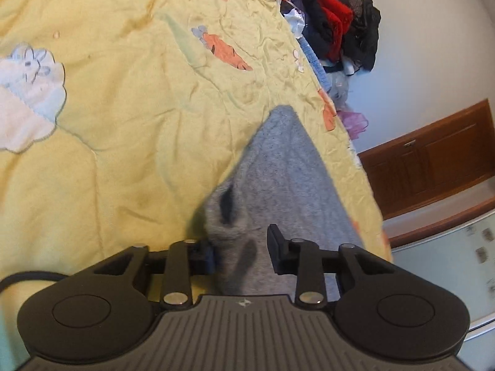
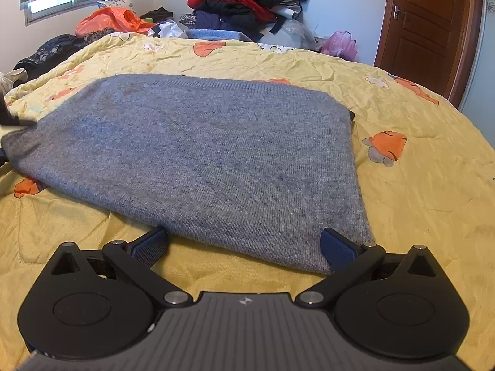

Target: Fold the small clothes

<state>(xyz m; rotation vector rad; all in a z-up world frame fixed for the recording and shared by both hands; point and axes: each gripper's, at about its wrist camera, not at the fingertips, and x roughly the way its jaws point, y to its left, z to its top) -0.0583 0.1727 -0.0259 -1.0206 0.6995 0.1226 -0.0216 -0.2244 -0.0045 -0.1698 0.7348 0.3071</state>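
A grey knitted garment [image 2: 198, 157] lies folded flat on the yellow flowered quilt [image 2: 417, 185]. My right gripper [image 2: 244, 247] is open wide, its blue pads [image 2: 338, 252] on either side of the garment's near edge, not closed on it. In the left wrist view the same grey garment [image 1: 278, 179] runs away from me, and a bunched corner sits between the fingers of my left gripper [image 1: 243, 249]. Its jaws stand partly apart with the cloth between them; the left finger [image 1: 205, 255] touches the bunched fabric.
A pile of red, black and dark clothes [image 2: 247, 3] lies at the far end of the bed, also in the left wrist view [image 1: 334, 24]. An orange plastic bag [image 2: 111, 20], a pink bag [image 2: 340, 44] and a brown wooden door [image 2: 430, 27] lie beyond.
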